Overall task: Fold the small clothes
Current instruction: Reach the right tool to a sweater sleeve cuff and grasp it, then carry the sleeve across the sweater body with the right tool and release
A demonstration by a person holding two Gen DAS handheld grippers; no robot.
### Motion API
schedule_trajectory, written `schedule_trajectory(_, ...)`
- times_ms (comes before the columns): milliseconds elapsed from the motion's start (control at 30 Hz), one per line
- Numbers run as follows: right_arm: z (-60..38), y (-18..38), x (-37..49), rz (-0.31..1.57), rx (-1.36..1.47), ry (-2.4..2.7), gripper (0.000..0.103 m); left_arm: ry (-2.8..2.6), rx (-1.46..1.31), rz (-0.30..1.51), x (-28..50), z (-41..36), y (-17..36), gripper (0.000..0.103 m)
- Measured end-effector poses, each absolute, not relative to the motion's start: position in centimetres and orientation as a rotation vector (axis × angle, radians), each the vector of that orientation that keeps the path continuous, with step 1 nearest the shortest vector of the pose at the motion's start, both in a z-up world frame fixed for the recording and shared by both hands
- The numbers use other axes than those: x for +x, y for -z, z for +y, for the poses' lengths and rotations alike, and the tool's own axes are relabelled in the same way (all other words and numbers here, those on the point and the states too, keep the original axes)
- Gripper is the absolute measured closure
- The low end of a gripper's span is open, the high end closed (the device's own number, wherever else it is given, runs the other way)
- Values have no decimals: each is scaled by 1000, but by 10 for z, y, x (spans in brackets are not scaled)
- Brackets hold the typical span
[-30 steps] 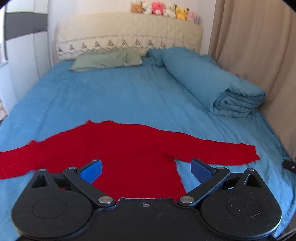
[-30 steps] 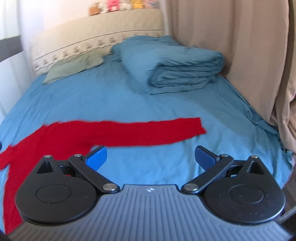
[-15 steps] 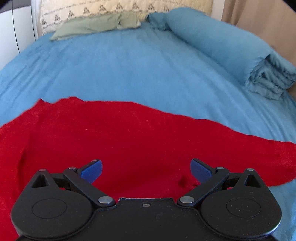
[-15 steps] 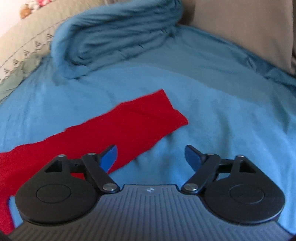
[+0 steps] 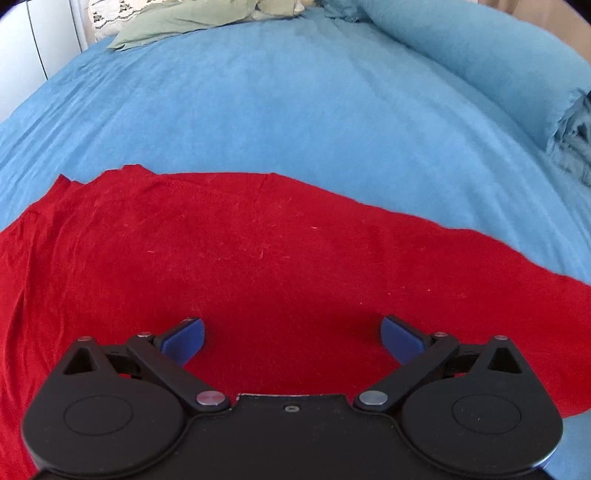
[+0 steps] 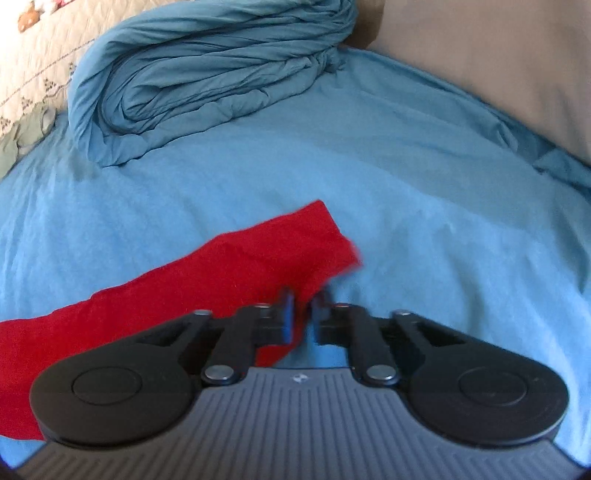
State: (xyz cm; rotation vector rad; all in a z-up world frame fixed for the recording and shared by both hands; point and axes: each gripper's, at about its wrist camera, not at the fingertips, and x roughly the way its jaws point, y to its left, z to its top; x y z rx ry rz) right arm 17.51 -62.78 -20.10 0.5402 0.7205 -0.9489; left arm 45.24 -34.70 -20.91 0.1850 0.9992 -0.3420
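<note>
**A:** Where is the garment?

**B:** A red long-sleeved top (image 5: 258, 266) lies spread flat on a bed covered with a blue sheet (image 5: 295, 110). In the left wrist view its body fills the lower half of the picture. In the right wrist view only one sleeve (image 6: 229, 273) shows, running from the lower left up to its cuff near the middle.

**A:** What are the tongs doing?

**B:** The left tongs (image 5: 291, 336) stand wide apart just above the red cloth, with nothing between the blue pads. The right tongs (image 6: 303, 314) have just been closing and now stand narrow, with the lower edge of the sleeve near the cuff pinched between the pads. The cloth bunches slightly there.

**A:** What else is around?

**B:** A rolled blue duvet (image 6: 207, 62) lies farther up the bed, well apart from the top. A pale green pillow (image 5: 192, 18) rests at the head of the bed. Behind it is a cream quilted headboard (image 6: 37, 62), and a beige curtain (image 6: 498, 55) hangs along the bed's far side. Nothing lies between the tongs and the cloth.

**A:** What is hard to make out?

**B:** The right fingertips and the cuff are blurred, so the exact pinch point is unclear. The left tongs' black body hides the lower part of the top, and its left side runs off the picture's edge. Small toys at the headboard's top corner are cut off and blurred.
</note>
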Motion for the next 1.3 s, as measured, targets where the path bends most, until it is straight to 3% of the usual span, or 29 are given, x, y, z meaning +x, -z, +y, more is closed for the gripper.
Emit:
schedule_trajectory(333, -577, 125, 239, 596, 533, 774, 83, 372, 207, 1104, 474, -346, 202, 0)
schedule_trajectory(633, -420, 73, 372, 515, 507, 317, 83, 303, 30, 1024, 496, -176, 137, 0)
schedule_trajectory(967, -191, 139, 462, 640, 383, -168, 83, 128, 87, 966, 498, 21, 135, 0)
schedule_trajectory(1300, -127, 203, 449, 777, 135, -184, 81, 195, -72, 1031, 493, 43, 155, 0)
